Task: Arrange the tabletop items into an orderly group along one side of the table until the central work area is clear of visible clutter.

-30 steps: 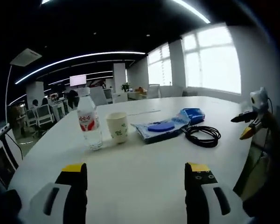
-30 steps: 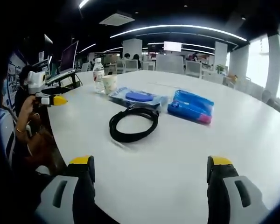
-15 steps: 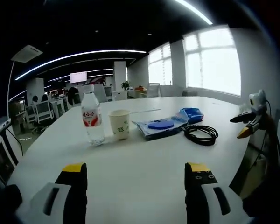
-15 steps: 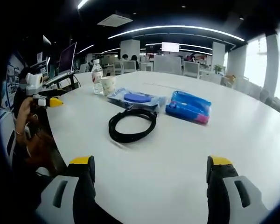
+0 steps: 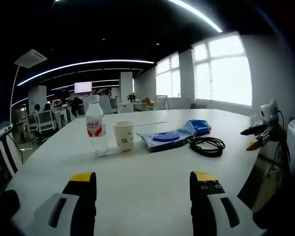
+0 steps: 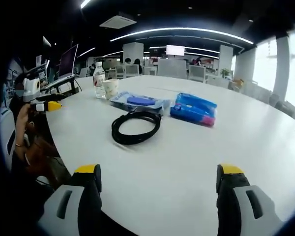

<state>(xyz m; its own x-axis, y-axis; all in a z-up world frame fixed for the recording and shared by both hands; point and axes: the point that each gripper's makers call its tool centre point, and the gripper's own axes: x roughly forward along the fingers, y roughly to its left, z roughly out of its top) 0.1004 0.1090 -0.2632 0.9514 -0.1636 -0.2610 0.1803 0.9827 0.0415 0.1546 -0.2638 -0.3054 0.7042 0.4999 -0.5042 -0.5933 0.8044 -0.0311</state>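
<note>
Beyond left tongs (image 5: 142, 183): bottle (image 5: 96, 126), cup (image 5: 124, 135).

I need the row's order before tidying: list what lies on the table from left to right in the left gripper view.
water bottle → paper cup → clear packet with a blue disc → blue pouch → coiled black cable. The blue pouch sits farther back, just behind the packet's right end.

1 bottle (image 5: 96, 131), 1 cup (image 5: 124, 135), 1 cable (image 6: 135, 128), 2 blue packets (image 6: 193, 109) (image 6: 139, 102).
</note>
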